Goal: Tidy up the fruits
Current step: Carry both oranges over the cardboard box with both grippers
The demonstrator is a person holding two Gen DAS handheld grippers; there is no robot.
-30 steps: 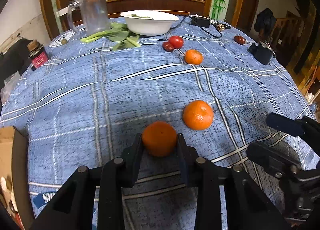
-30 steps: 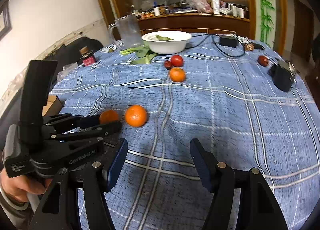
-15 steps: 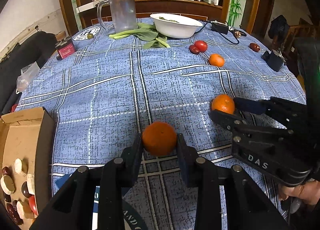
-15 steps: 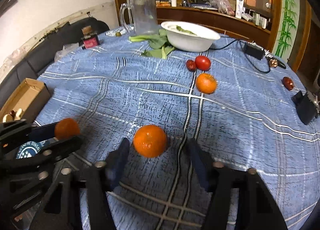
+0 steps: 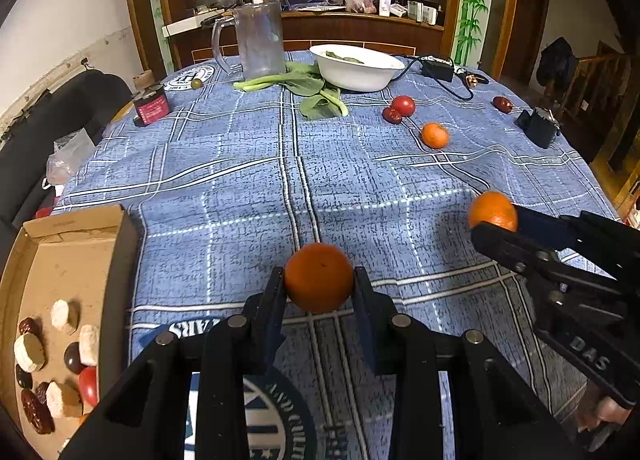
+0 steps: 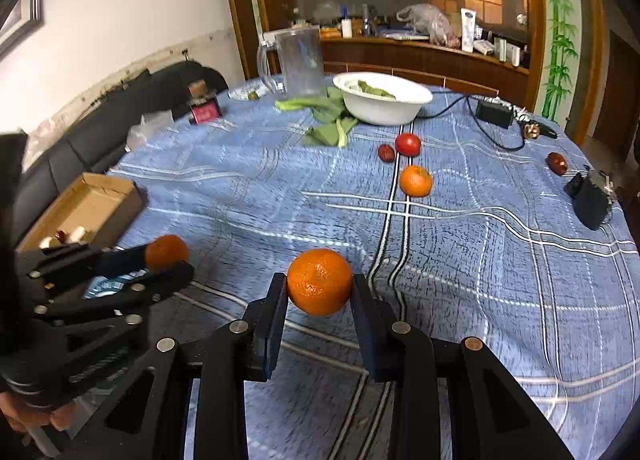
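Observation:
My left gripper (image 5: 319, 280) is shut on an orange (image 5: 319, 277) and holds it above the blue tablecloth. My right gripper (image 6: 319, 288) is shut on a second orange (image 6: 319, 281), also lifted. Each gripper shows in the other's view, the right one (image 5: 496, 228) with its orange (image 5: 492, 210), the left one (image 6: 168, 264) with its orange (image 6: 166, 251). A third orange (image 5: 435, 135), a tomato (image 5: 403, 105) and a dark red fruit (image 5: 391, 115) lie farther back. A cardboard box (image 5: 60, 272) with fruit pieces lies at the left edge.
A white bowl (image 5: 356, 67) with greens, loose leafy greens (image 5: 308, 88), a clear pitcher (image 5: 258, 40), a red jar (image 5: 151, 110), a charger with cable (image 5: 438, 70), a black object (image 5: 538, 128) and another dark red fruit (image 5: 503, 104) stand at the back.
My right gripper closed on the second orange and lifted it. My left gripper has carried its orange back and left, so the cardboard box is closer.

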